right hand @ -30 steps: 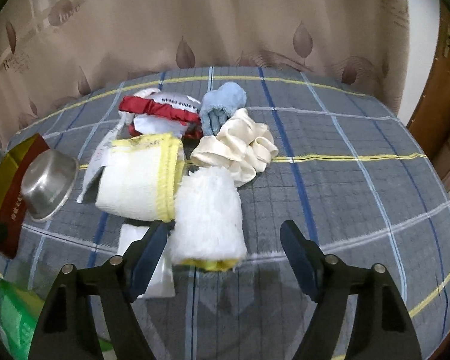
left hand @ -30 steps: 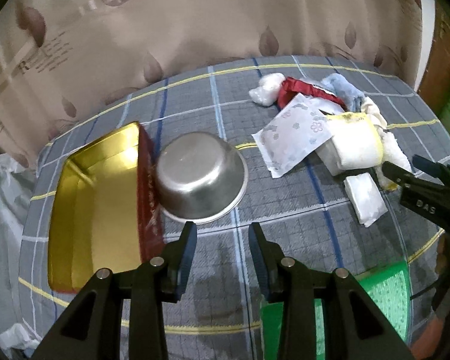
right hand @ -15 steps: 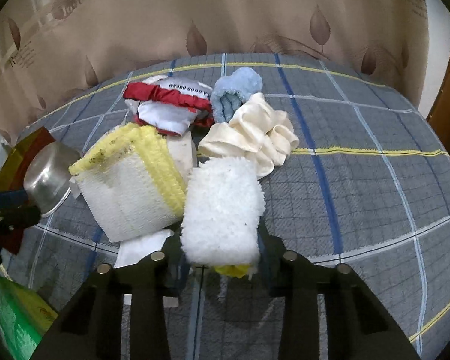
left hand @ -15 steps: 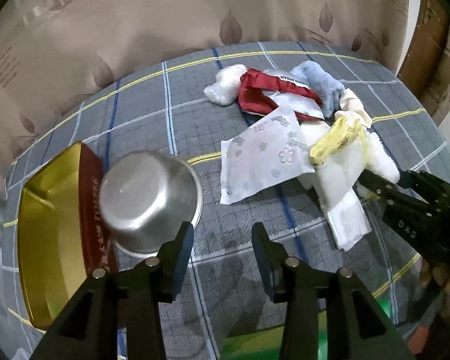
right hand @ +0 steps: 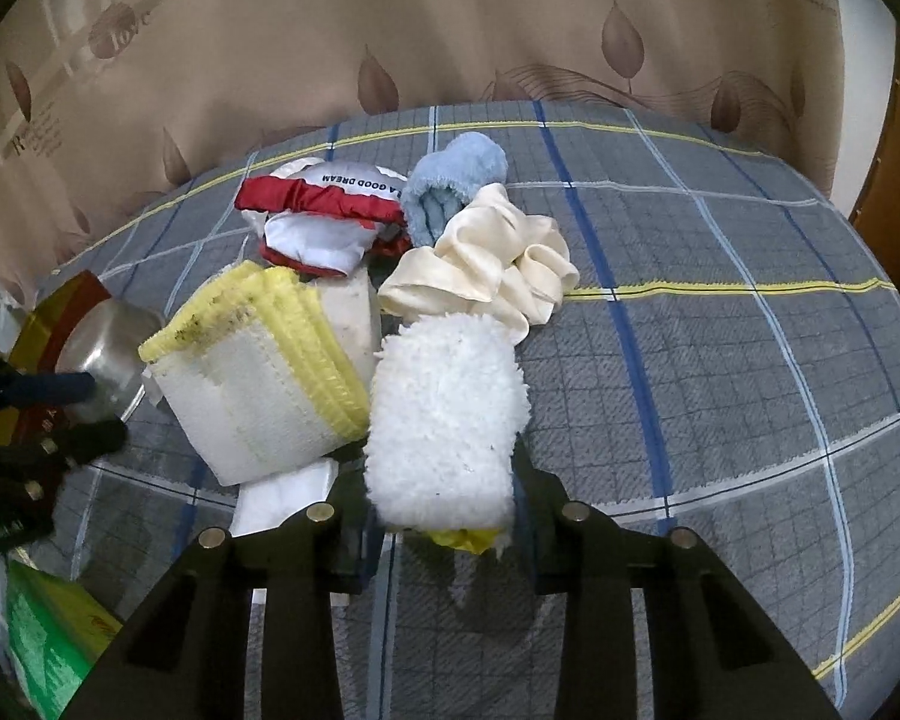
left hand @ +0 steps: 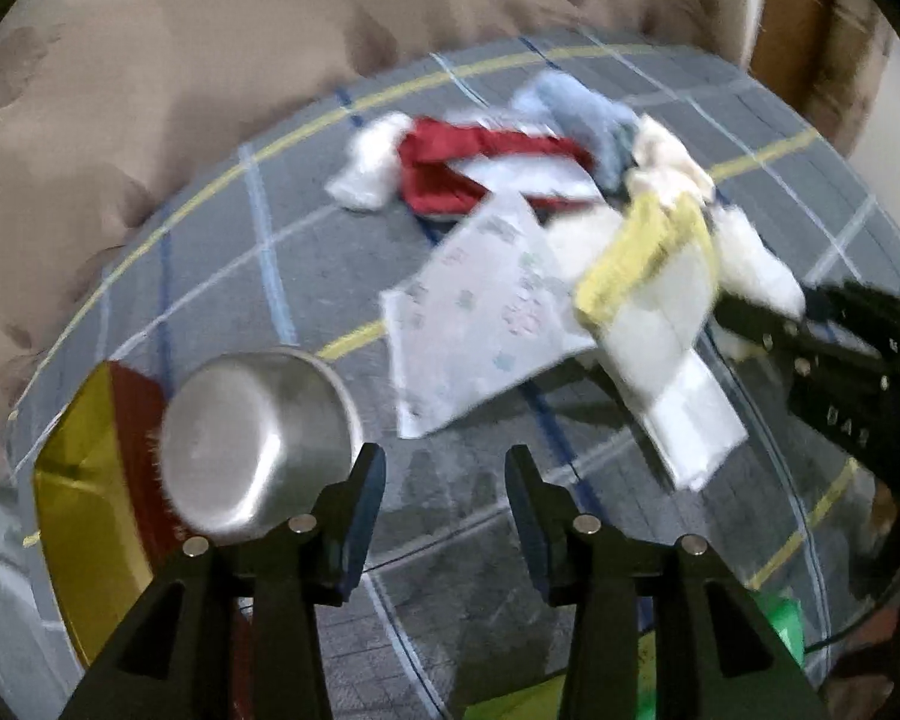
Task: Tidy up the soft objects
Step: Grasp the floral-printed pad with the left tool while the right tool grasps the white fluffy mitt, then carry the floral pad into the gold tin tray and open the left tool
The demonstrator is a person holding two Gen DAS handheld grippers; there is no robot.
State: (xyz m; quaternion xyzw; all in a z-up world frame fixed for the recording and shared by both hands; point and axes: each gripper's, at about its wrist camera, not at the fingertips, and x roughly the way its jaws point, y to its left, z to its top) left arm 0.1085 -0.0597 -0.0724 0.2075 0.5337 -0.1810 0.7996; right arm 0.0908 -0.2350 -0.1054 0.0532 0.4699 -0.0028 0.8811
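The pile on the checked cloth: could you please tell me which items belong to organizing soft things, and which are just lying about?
Belong to the job:
fluffy white roll in the right gripper
yellow-edged white towel
cream satin scrunchie
light blue fleece roll
red-trimmed white pouch

Lying about:
steel bowl
gold-lined red tin
green packet

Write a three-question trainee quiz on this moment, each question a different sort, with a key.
1. True or false: the right gripper is shut on the fluffy white roll.
2. Which item lies farthest from the right camera? A) blue towel B) cream cloth C) yellow-edged cloth
3. Fill in: the steel bowl rests against a gold and red ____.

Key: 1 true; 2 A; 3 tin.
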